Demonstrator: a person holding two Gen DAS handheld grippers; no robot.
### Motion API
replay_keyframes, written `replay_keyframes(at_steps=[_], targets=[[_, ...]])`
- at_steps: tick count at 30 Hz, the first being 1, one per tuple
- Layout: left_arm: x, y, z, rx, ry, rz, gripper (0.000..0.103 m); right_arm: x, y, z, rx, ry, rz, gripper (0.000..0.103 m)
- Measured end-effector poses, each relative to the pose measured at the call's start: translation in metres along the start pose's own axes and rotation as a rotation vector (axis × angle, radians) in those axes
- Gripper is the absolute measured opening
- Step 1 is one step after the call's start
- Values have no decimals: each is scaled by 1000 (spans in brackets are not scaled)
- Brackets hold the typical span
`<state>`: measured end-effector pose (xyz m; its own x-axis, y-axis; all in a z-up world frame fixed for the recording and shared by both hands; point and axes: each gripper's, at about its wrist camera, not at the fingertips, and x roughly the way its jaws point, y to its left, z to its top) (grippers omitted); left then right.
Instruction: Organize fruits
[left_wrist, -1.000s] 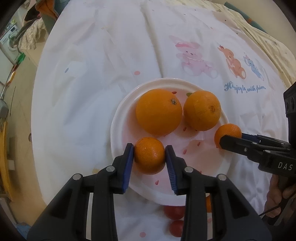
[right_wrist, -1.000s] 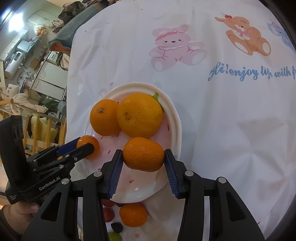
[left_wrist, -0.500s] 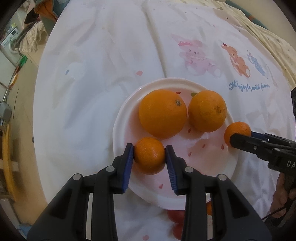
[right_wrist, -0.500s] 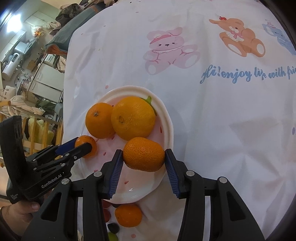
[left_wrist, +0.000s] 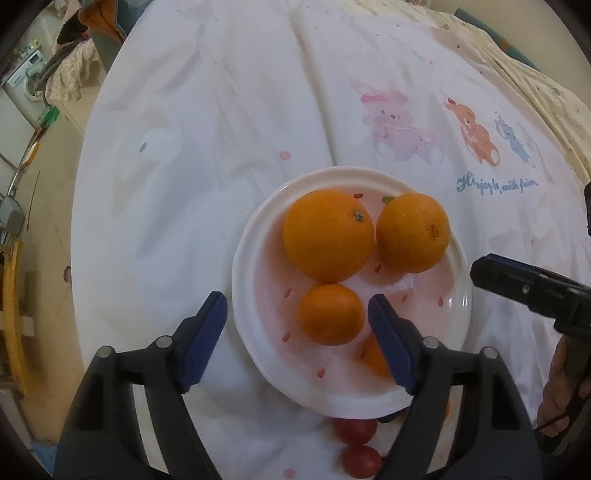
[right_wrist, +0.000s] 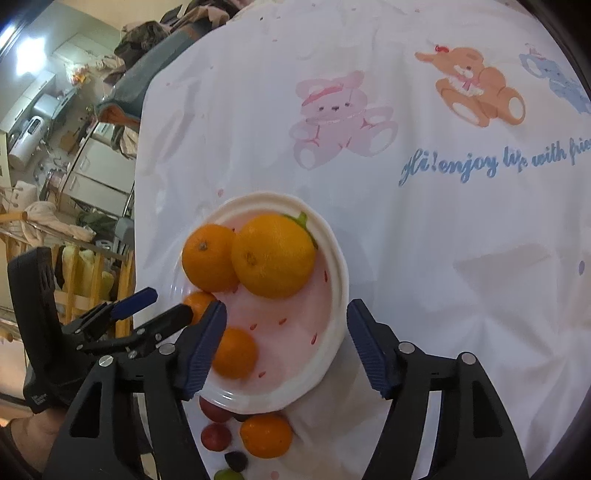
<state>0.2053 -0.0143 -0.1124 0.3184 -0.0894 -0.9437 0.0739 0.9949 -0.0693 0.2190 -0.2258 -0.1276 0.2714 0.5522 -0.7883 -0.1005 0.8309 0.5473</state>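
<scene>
Both our grippers had just been opening, nothing pinched: left gripper (left_wrist: 297, 343) straddled a small mandarin (left_wrist: 330, 314); right gripper (right_wrist: 286, 347) stood spread over the plate (right_wrist: 334, 354), while the loose mandarin (right_wrist: 266, 435) lay nearer, below it.

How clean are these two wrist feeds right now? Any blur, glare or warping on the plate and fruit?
Left wrist view: sharp; soft even light, a small glare streak on the plate, fisheye bending at the cloth edges. Right wrist view: the small orange beside the right gripper is motion-smeared, the large oranges crisp; the room window upper left is blown out.
</scene>
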Motion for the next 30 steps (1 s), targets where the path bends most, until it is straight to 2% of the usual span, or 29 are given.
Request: replay_keyframes(at_steps=[6, 13, 18, 21, 30], targets=[[-14, 0, -9, 20, -16, -20, 76, -27, 3, -3, -11, -37, -22, 71], [-35, -6, -20, 94, -96, 33, 76, -54, 10, -19, 5, -80, 17, 71], [-64, -3, -24, 64, -167, 20, 76, -70, 16, -36, -2, -118, 6, 78], [-79, -4, -32, 70, -199, 19, 76, -80, 16, -48, 4, -134, 0, 78], [-106, 2, -60, 9, -217, -16, 76, -103, 16, -79, 8, -176, -30, 80]])
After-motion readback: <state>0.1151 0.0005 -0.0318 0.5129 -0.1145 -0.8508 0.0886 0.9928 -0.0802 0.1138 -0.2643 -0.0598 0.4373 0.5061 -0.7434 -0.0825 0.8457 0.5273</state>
